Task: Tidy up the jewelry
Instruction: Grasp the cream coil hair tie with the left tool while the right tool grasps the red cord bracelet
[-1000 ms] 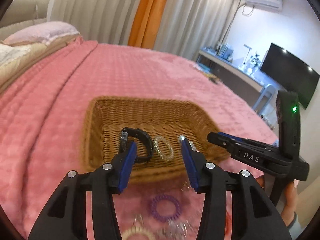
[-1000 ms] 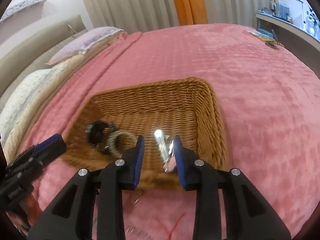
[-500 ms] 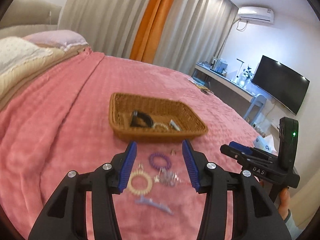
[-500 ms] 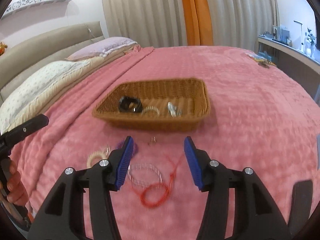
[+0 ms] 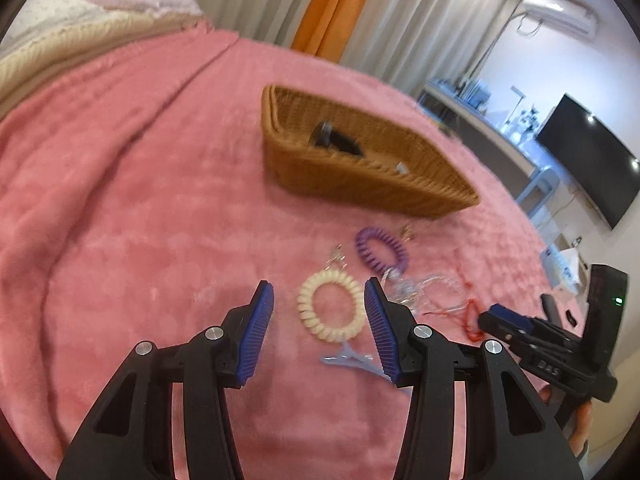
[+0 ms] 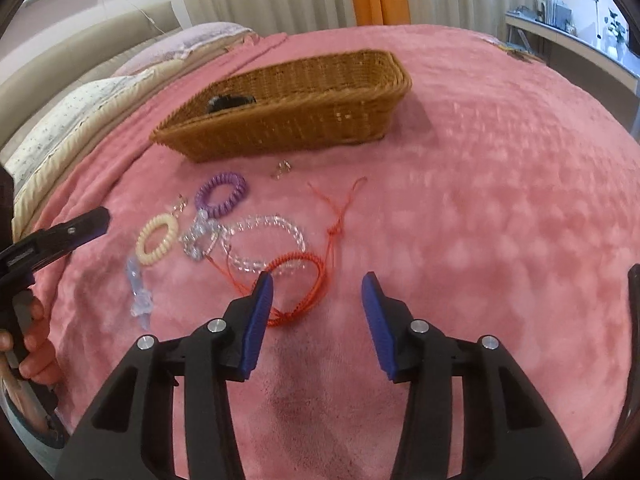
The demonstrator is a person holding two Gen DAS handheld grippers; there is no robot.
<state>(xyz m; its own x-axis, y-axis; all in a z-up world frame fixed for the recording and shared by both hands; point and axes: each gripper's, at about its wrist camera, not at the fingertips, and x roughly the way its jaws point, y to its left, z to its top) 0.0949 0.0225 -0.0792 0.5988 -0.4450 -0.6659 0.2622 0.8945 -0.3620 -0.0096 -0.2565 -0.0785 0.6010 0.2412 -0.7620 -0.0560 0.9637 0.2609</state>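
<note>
Loose jewellery lies on the pink blanket in front of a wicker basket (image 5: 360, 184) (image 6: 300, 120). My left gripper (image 5: 318, 292) is open and hangs low over a cream spiral hair tie (image 5: 332, 334) (image 6: 146, 252), which shows between its fingers untouched. Beside the tie are a purple spiral tie (image 5: 362, 248) (image 6: 240, 192), a clear bead bracelet (image 6: 280, 222) and a pale blue hair clip (image 5: 348, 360) (image 6: 138, 292). My right gripper (image 6: 318, 284) is open with its jaws closing over bare blanket. A red cord bracelet (image 6: 316, 280) lies at its left finger.
A black item (image 5: 340, 142) (image 6: 230, 102) lies inside the basket. A small metal earring (image 6: 282, 168) sits near the basket's front wall. Pillows line the bed's far left. A desk and a TV (image 5: 588, 160) stand to the right.
Both grippers drew back from the basket and sank toward the loose jewellery. The right gripper let go of a silver clip in the basket and opened. The left stayed open.
</note>
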